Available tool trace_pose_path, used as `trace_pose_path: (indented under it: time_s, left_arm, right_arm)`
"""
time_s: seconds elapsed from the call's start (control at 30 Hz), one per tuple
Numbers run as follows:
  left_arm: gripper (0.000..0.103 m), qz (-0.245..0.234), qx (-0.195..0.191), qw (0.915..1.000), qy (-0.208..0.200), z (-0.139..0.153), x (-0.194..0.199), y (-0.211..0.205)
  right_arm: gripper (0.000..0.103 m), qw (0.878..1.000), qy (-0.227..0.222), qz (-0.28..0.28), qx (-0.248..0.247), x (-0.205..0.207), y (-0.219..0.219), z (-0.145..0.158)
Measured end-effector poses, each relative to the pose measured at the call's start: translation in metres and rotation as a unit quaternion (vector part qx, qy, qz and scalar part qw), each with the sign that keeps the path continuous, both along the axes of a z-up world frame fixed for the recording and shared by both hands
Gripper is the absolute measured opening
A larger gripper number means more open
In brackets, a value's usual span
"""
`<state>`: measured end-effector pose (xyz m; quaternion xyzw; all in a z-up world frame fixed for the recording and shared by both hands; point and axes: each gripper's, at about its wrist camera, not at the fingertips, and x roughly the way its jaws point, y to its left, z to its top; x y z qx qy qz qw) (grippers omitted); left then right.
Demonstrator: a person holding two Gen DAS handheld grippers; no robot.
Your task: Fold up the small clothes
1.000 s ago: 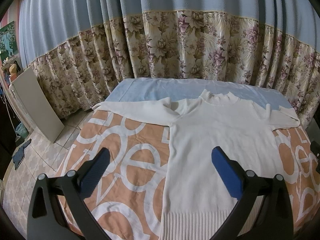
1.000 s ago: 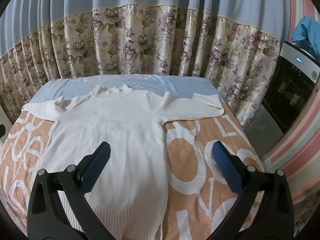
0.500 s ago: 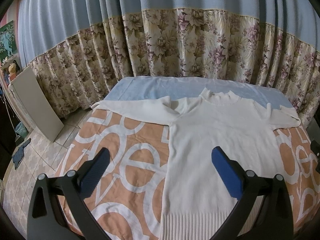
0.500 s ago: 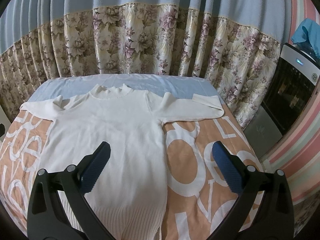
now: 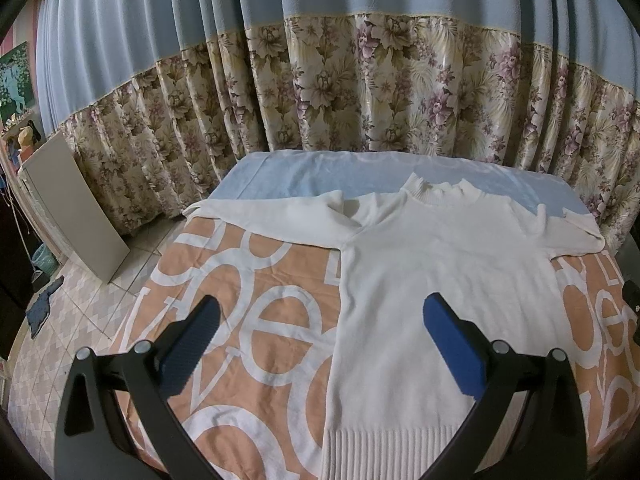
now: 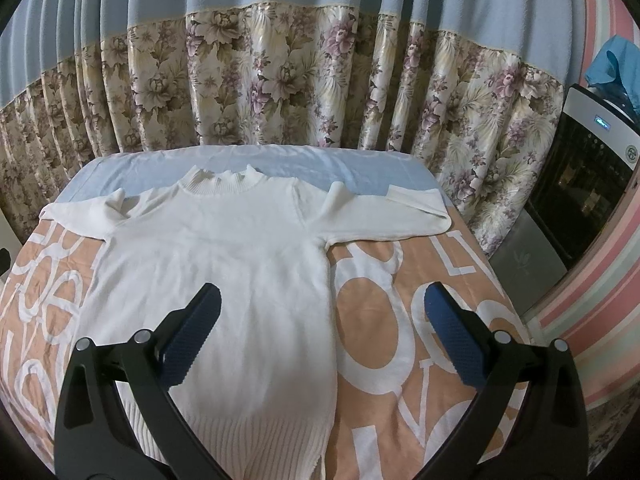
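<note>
A cream knit sweater (image 5: 432,264) (image 6: 224,264) lies flat and face up on the bed, collar toward the curtain, ribbed hem toward me, both sleeves spread sideways. My left gripper (image 5: 320,312) hovers open above the sweater's left side edge, nothing between its blue pads. My right gripper (image 6: 320,312) hovers open above the sweater's right side edge, also holding nothing. The left sleeve (image 5: 280,216) reaches the bed's left edge; the right sleeve (image 6: 384,216) has its cuff folded back near the right edge.
The bed carries an orange cover (image 5: 248,320) with big white letters and a blue sheet (image 5: 320,176) at the far end. Floral curtains (image 6: 304,80) hang behind. A white board (image 5: 76,208) leans at left over tiled floor; a dark appliance (image 6: 580,184) stands at right.
Both grippers have shifted only slightly; the views have crept a little forward over the sweater. Both stay open and the sweater has not moved.
</note>
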<state>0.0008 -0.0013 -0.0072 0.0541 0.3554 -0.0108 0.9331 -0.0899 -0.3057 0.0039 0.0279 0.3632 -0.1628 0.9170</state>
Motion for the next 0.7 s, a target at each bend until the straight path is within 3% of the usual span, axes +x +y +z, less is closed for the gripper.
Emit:
trace_pose_path:
  time_s: [0.7]
  left_arm:
    - [0.102,0.000,0.002,1.0000,0.006,-0.004,0.003,-0.001]
  right_arm:
    - [0.100,1.000,0.006,0.005,0.002,0.009,-0.002,-0.010]
